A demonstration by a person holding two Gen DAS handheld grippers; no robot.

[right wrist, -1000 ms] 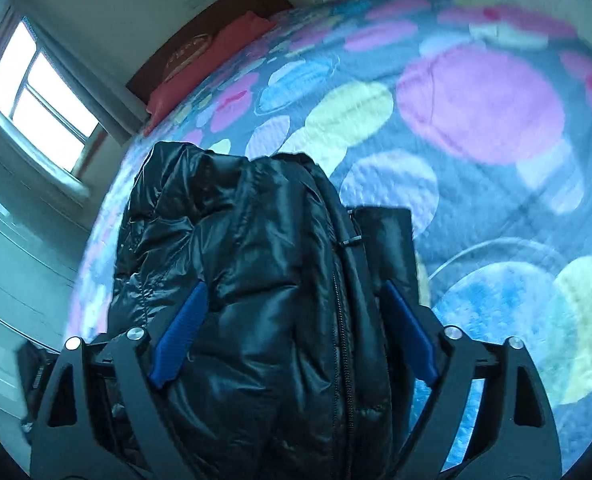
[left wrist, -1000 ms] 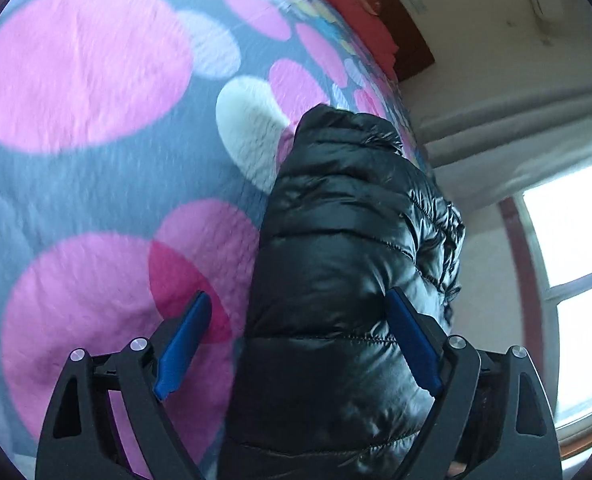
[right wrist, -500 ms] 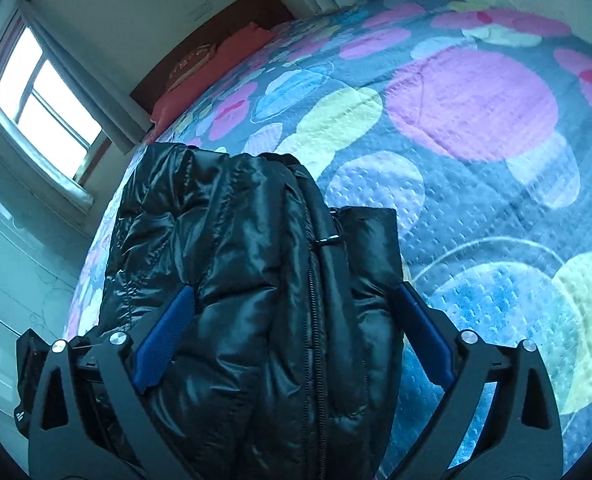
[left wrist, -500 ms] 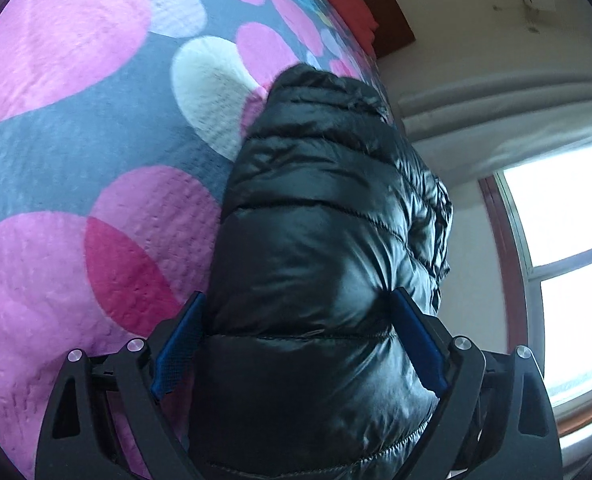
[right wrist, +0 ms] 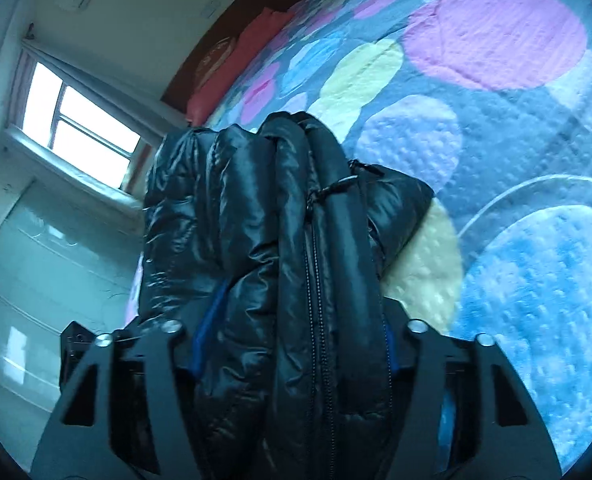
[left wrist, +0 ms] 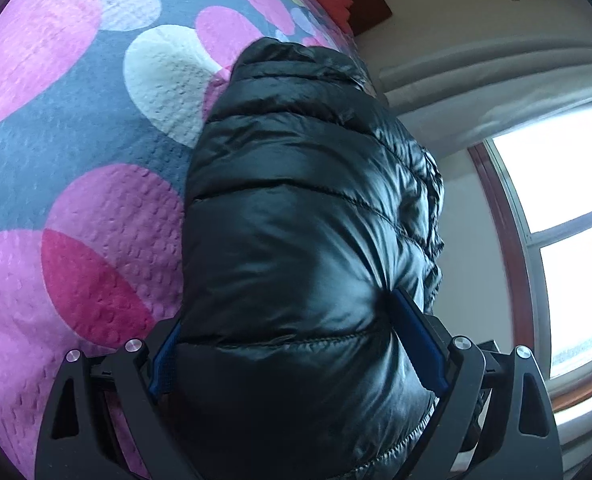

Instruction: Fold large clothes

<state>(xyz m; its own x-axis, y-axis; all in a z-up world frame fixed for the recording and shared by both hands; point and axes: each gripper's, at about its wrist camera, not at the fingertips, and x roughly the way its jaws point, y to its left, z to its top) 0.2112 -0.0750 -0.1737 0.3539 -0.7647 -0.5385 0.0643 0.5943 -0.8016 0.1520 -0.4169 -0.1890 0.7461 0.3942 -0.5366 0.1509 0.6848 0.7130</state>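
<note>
A shiny black puffer jacket (left wrist: 296,200) lies folded into a thick bundle on the bed's spotted bedspread (left wrist: 76,140). My left gripper (left wrist: 292,344) straddles one end of it with its jaws wide. The padding fills the gap and touches both blue pads (left wrist: 416,332), and the left pad is half hidden by fabric. In the right wrist view the jacket (right wrist: 256,200) shows its zipper and stacked folds. My right gripper (right wrist: 296,340) is closing on that end, and its pads dig into the bundle from both sides.
The bedspread (right wrist: 496,140) stretches away to the right of the jacket. A red pillow (right wrist: 236,60) and a dark headboard stand at the far end. A window (right wrist: 76,120) and a wall lie just beyond the jacket's side of the bed.
The left gripper slid sideways until the jacket filled its jaws. The right gripper sank onto the bundle, and its jaws narrowed from wide to pinching the folds.
</note>
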